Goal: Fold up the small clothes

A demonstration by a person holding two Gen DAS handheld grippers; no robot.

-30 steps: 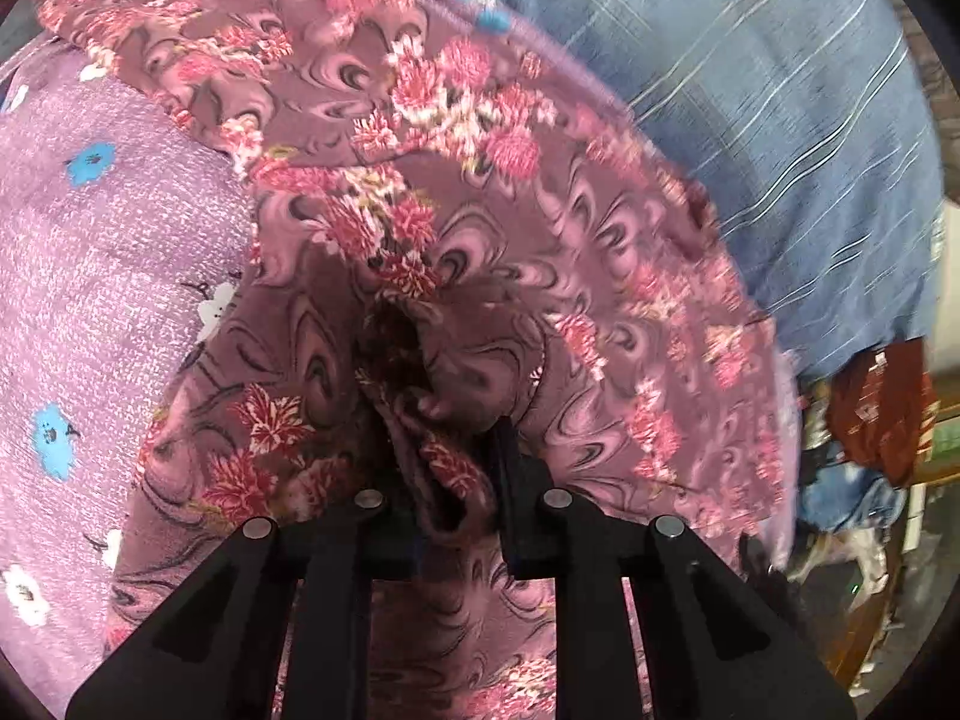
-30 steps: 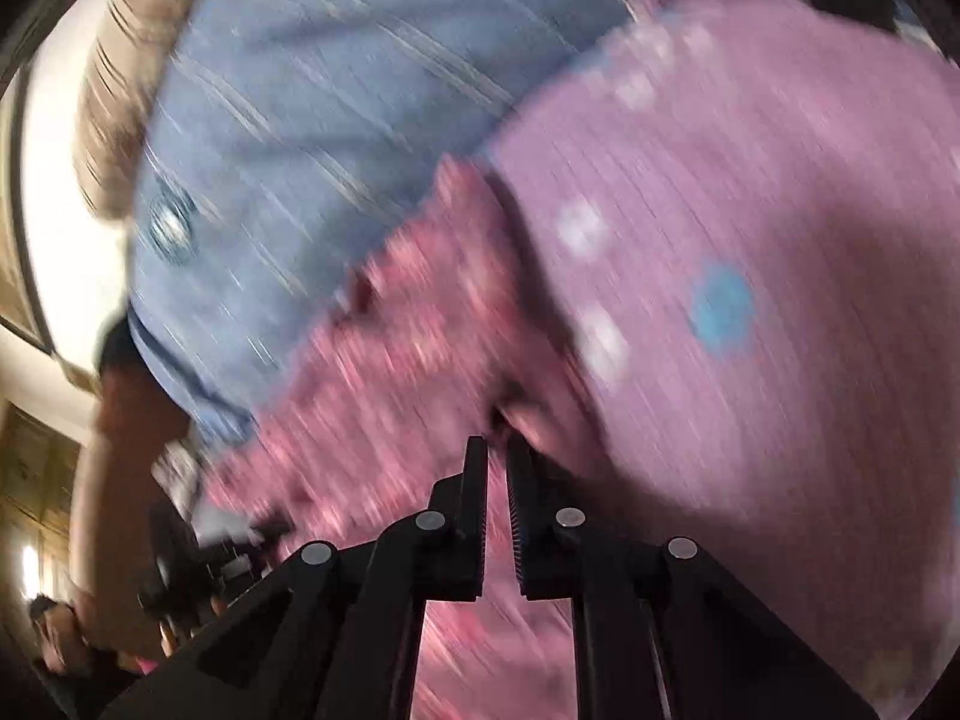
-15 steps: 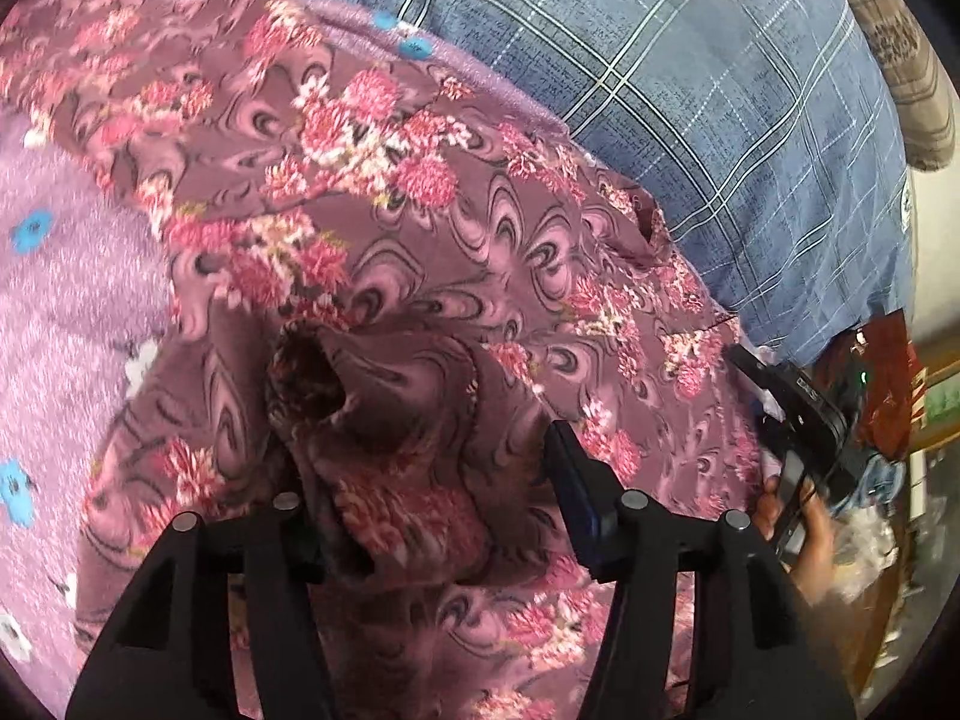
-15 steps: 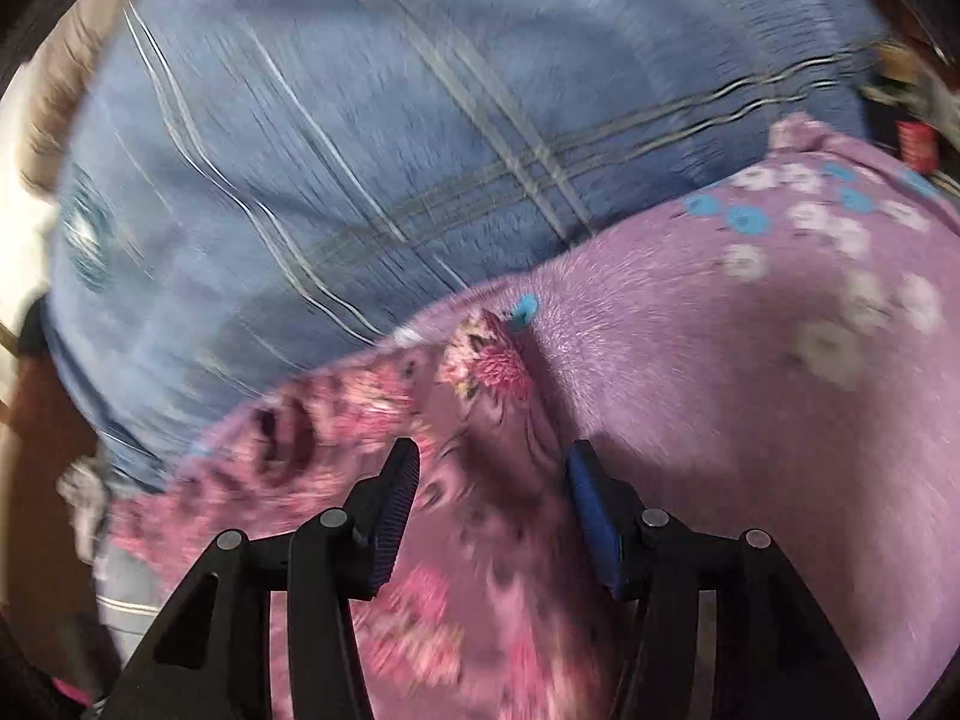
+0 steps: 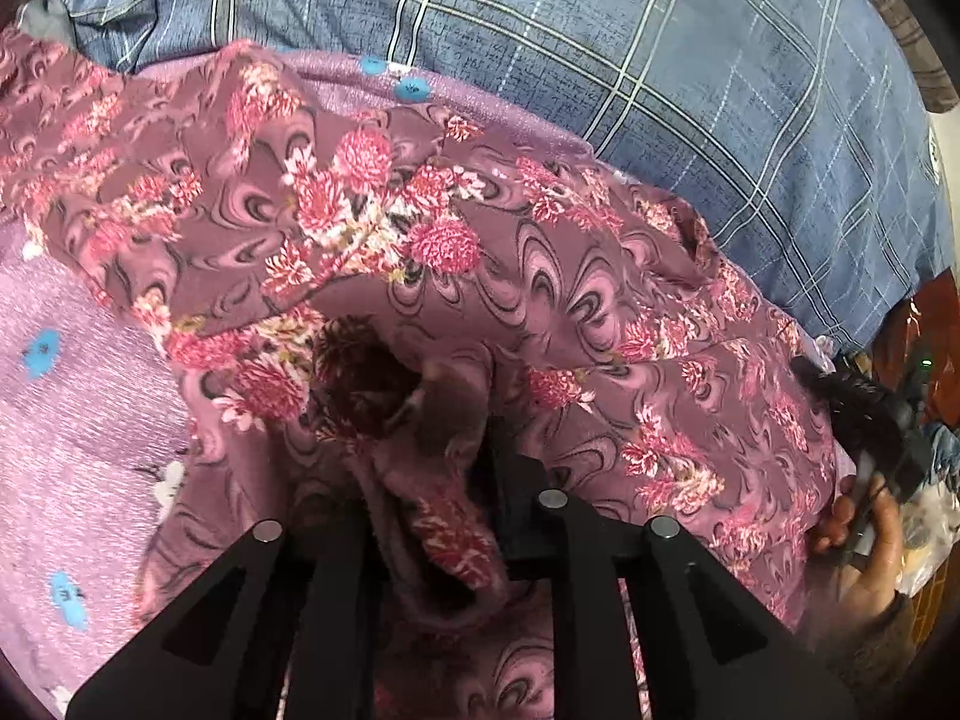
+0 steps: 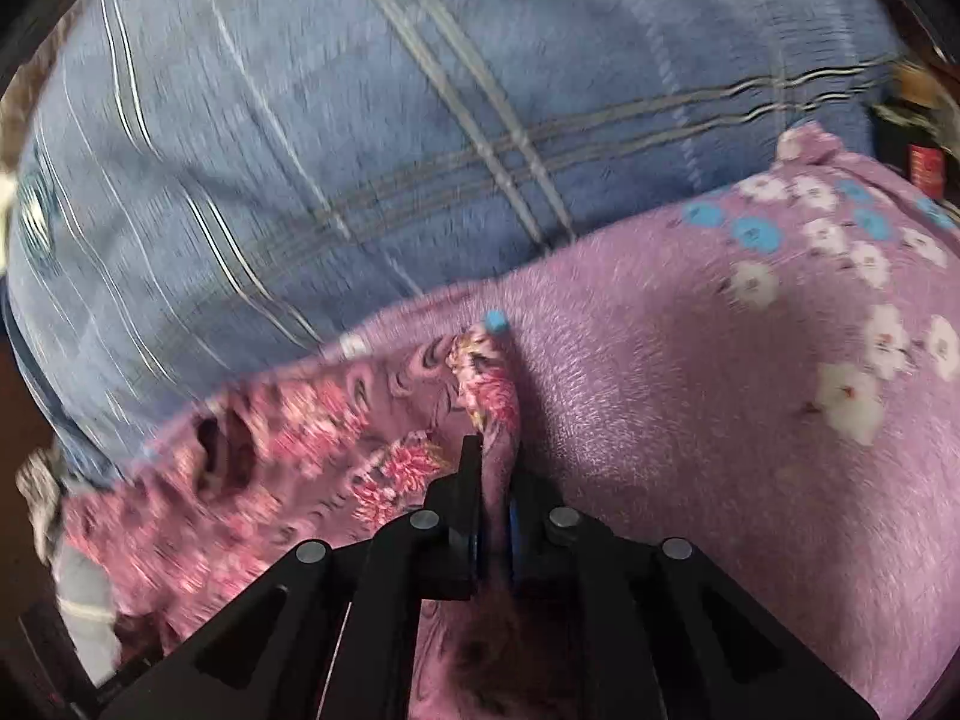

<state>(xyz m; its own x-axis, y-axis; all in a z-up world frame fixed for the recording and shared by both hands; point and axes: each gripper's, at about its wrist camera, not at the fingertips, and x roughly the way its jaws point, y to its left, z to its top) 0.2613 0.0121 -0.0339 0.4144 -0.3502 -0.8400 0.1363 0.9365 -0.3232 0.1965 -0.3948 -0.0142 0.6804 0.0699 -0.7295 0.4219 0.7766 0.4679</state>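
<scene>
Floral garment [image 5: 540, 276], the maroon one printed with pink blossoms, lies spread over a lilac blanket [image 5: 78, 420] dotted with blue and white flowers, and that blanket sits on a blue plaid sheet [image 5: 660, 48]. Both of my grippers have just been closing, each with this cloth between its jaws. My left gripper [image 5: 432, 480] is clenched on a bunched fold at the near edge, beside a dark round opening that I take for a sleeve or leg hole. My right gripper [image 6: 495, 480] pinches a thin raised ridge of the same garment [image 6: 336, 420] right at its border with the lilac blanket [image 6: 690, 420].

In the left wrist view the right-hand tool [image 5: 870, 420] and the hand [image 5: 864, 534] holding it sit at the far right rim of the cloth, so my two grips are well apart, one toward each end of the near edge. The garment's long axis runs between them, and most of its body stretches away from both grippers toward the plaid sheet [image 6: 360, 120]. I judge the coming move is to lift this edge and carry it forward over the rest; the two hands must travel together or the fold will skew.
</scene>
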